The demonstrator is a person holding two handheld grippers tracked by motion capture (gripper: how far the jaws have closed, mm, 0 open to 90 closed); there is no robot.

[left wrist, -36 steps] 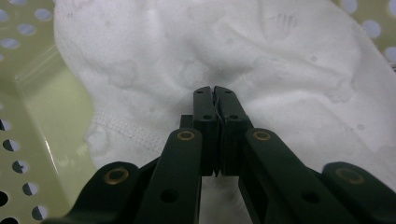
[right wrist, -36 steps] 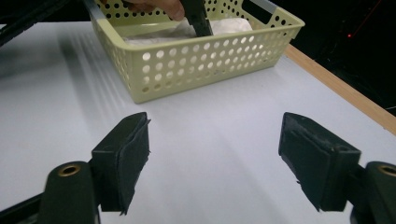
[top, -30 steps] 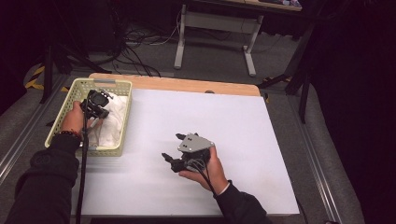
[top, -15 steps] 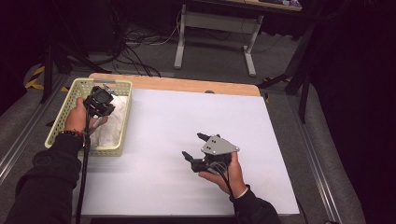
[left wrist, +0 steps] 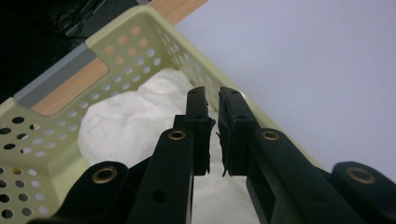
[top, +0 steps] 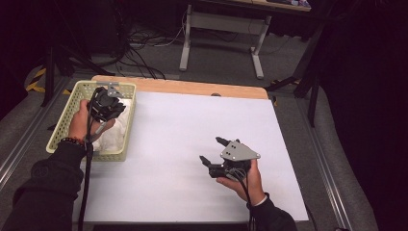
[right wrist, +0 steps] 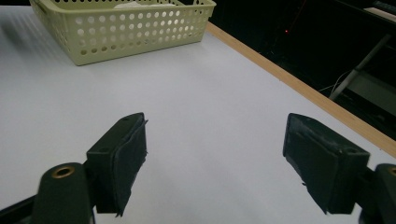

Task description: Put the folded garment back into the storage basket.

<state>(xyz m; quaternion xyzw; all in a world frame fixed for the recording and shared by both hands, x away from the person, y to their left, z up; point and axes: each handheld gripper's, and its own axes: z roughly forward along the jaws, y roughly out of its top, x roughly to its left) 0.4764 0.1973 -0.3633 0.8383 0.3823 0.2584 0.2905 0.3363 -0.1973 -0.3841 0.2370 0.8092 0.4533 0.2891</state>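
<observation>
Sitting at the tabletop's far-left corner, a pale green perforated basket (top: 61, 126) holds crumpled white cloth (left wrist: 126, 123). The left gripper (top: 107, 103) hangs above that cloth, jaws almost closed with a thin gap between them and nothing gripped. Well apart, near the tabletop's front edge right of centre, the right gripper (top: 215, 150) hovers over the bare white tabletop (top: 183, 125), jaws spread wide and empty.
</observation>
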